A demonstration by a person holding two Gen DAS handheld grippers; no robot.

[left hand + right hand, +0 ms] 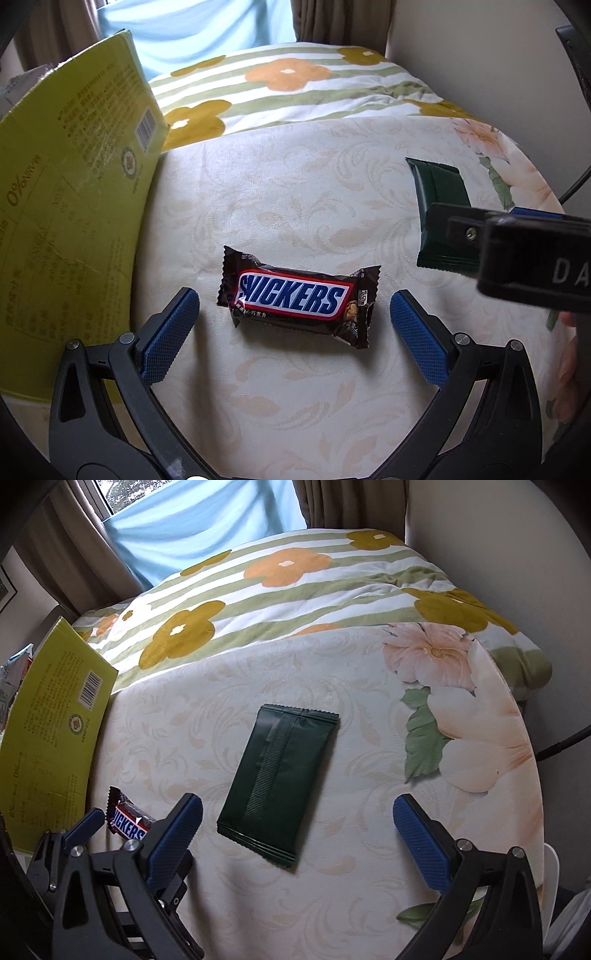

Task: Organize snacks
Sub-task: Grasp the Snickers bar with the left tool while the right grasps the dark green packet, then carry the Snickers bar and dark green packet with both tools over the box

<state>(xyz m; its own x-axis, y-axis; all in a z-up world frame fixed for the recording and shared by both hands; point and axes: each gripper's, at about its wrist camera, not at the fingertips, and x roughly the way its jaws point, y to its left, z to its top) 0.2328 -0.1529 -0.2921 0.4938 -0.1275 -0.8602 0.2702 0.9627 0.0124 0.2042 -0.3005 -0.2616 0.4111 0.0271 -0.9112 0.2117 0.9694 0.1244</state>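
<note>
While both jaws stand apart, left gripper (pixel 293 317) frames Snickers bar (pixel 295 301): light, slick crinkly wrapper, firm core. Grip mid-body, across short sides, not crimped ends.

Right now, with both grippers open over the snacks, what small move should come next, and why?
Probably ease the left gripper forward and close it on the Snickers bar: the bar lies flat between its open jaws, while the yellow-green box stands just left to receive it.
</note>
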